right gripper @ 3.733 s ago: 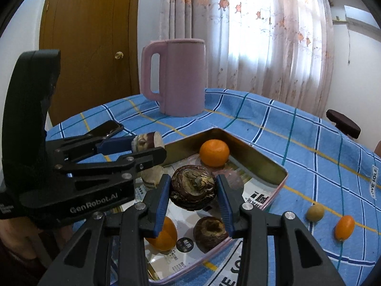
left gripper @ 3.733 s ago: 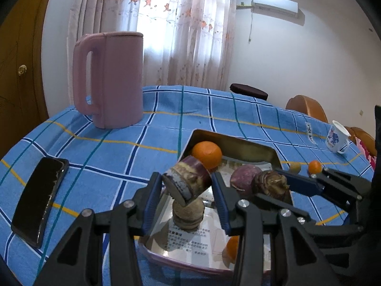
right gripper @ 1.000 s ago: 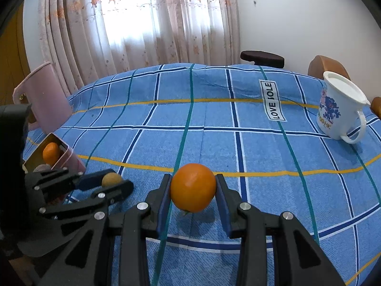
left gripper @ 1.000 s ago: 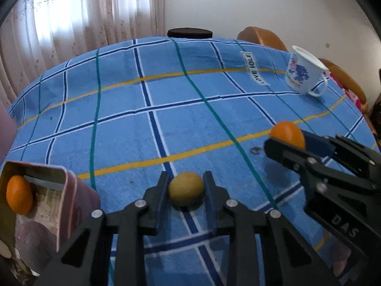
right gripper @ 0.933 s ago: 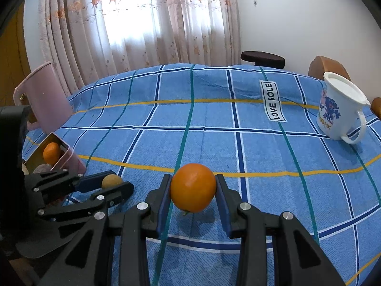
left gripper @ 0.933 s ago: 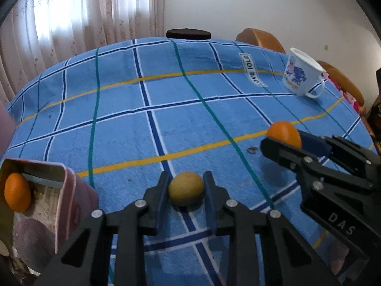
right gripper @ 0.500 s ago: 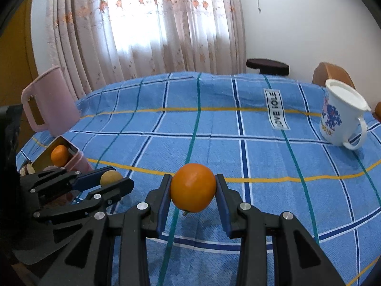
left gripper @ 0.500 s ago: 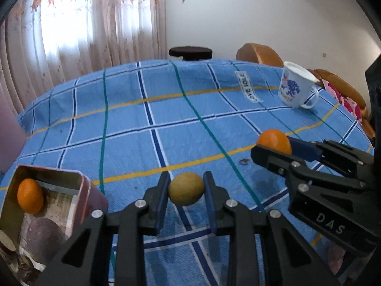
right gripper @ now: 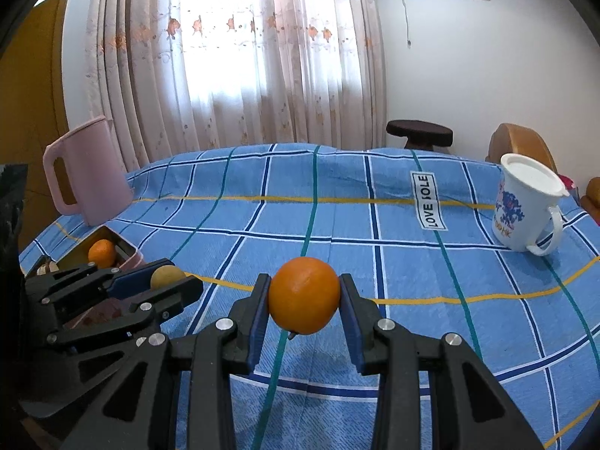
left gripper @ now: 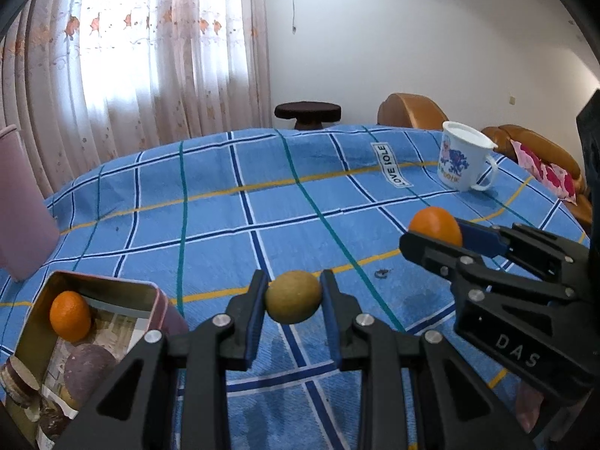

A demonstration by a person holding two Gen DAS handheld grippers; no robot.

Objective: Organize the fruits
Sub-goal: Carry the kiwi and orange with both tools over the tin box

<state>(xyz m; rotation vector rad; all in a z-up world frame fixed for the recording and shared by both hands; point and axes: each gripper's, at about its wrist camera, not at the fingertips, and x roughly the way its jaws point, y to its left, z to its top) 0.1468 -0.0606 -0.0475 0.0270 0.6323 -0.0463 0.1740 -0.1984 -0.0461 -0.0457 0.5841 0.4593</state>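
My left gripper (left gripper: 293, 302) is shut on a small yellow-green fruit (left gripper: 293, 297) and holds it above the blue checked tablecloth. My right gripper (right gripper: 303, 300) is shut on an orange (right gripper: 304, 294), also lifted off the cloth. In the left wrist view the right gripper (left gripper: 435, 236) with its orange (left gripper: 435, 224) is to the right. In the right wrist view the left gripper (right gripper: 168, 281) with the yellow-green fruit (right gripper: 165, 275) is at the left. A metal tin (left gripper: 112, 287) at the lower left holds an orange (left gripper: 70, 315) and several brown and purple fruits (left gripper: 88, 371).
A white mug with a blue print (left gripper: 463, 161) stands at the right of the table. A pink jug (right gripper: 84, 172) stands at the far left behind the tin (right gripper: 129, 253). A dark stool (left gripper: 307, 111) and brown chairs (left gripper: 410, 110) are beyond the table edge.
Both grippers have risen with their fruits, off the cloth. The view has tilted up, and more of the tin shows at the left.
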